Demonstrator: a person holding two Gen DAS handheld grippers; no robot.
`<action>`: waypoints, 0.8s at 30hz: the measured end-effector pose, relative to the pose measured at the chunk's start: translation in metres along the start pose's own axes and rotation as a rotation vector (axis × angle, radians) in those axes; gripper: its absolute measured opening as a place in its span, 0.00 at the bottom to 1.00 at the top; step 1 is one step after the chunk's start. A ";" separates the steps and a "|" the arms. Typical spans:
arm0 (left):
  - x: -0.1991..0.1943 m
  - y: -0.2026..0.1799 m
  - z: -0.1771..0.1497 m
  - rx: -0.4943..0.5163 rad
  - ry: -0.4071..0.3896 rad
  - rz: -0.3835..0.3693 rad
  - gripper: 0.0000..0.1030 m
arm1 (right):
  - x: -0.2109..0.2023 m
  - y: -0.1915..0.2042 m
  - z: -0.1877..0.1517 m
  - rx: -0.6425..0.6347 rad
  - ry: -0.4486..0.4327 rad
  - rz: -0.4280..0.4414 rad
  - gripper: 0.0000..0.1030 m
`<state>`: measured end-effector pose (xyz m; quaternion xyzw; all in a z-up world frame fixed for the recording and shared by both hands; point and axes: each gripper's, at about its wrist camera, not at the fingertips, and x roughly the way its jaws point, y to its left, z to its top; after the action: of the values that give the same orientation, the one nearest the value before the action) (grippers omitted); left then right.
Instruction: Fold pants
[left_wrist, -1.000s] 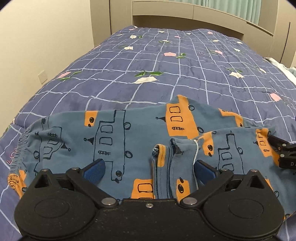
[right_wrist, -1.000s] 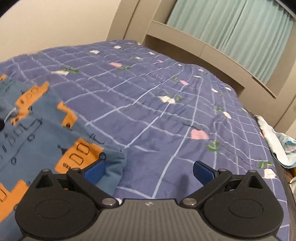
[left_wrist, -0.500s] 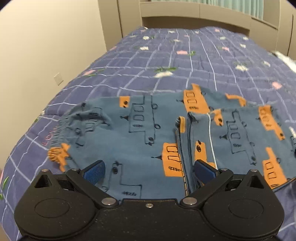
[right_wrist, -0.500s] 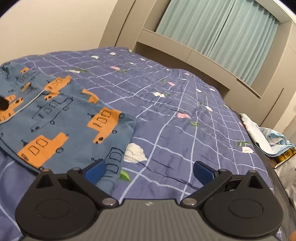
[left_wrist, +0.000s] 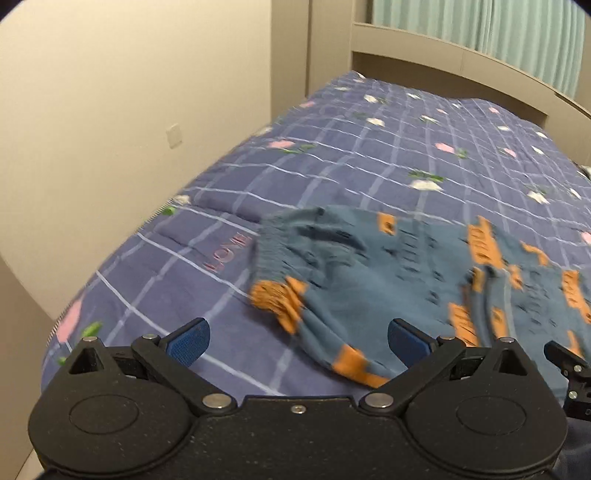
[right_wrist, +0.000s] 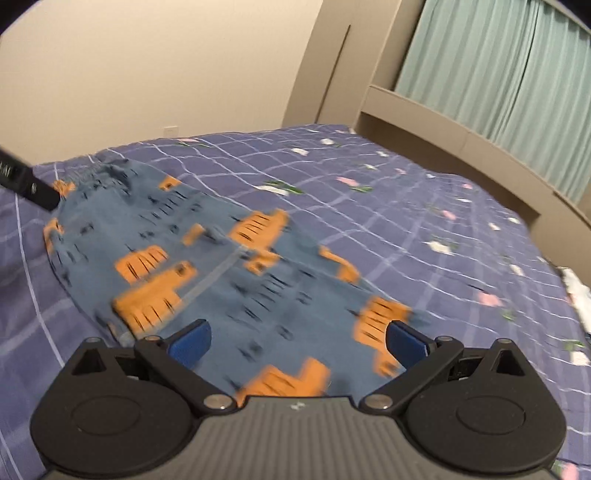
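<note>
The pants (left_wrist: 388, 280) are blue with orange and dark prints and lie folded on the bed, their gathered waistband (left_wrist: 273, 258) toward the left. In the right wrist view the pants (right_wrist: 207, 258) spread out ahead, blurred by motion. My left gripper (left_wrist: 297, 339) is open above the near left edge of the pants, nothing between its blue pads. My right gripper (right_wrist: 297, 339) is open too, held over the near right part of the pants. The right gripper's black tip (left_wrist: 569, 365) shows at the left view's right edge, and the left gripper's tip (right_wrist: 26, 182) at the right view's left edge.
The bed is covered by a purple checked quilt (left_wrist: 369, 162) with small flower prints. A beige wall (left_wrist: 110, 110) runs close along the left side. A headboard (right_wrist: 461, 147) and green curtains (right_wrist: 498, 74) stand at the far end. Some light cloth (right_wrist: 578, 295) lies at the bed's right edge.
Both grippers have pulled back and up from the pants and swung left. The left view now faces the waistband corner; the right view now takes in the whole folded garment.
</note>
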<state>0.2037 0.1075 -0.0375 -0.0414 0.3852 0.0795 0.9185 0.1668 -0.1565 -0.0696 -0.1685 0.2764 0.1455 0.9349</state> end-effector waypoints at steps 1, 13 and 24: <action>0.006 0.004 0.002 -0.013 -0.007 0.003 0.99 | 0.006 0.004 0.005 0.013 0.004 0.013 1.00; 0.060 0.069 0.013 -0.314 -0.046 -0.238 0.73 | 0.034 0.019 0.005 0.085 0.024 0.024 1.00; 0.082 0.080 0.014 -0.394 0.072 -0.280 0.40 | 0.037 0.014 0.002 0.139 0.026 0.044 1.00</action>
<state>0.2560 0.1978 -0.0871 -0.2753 0.3853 0.0235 0.8804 0.1927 -0.1368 -0.0921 -0.0991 0.3014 0.1441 0.9373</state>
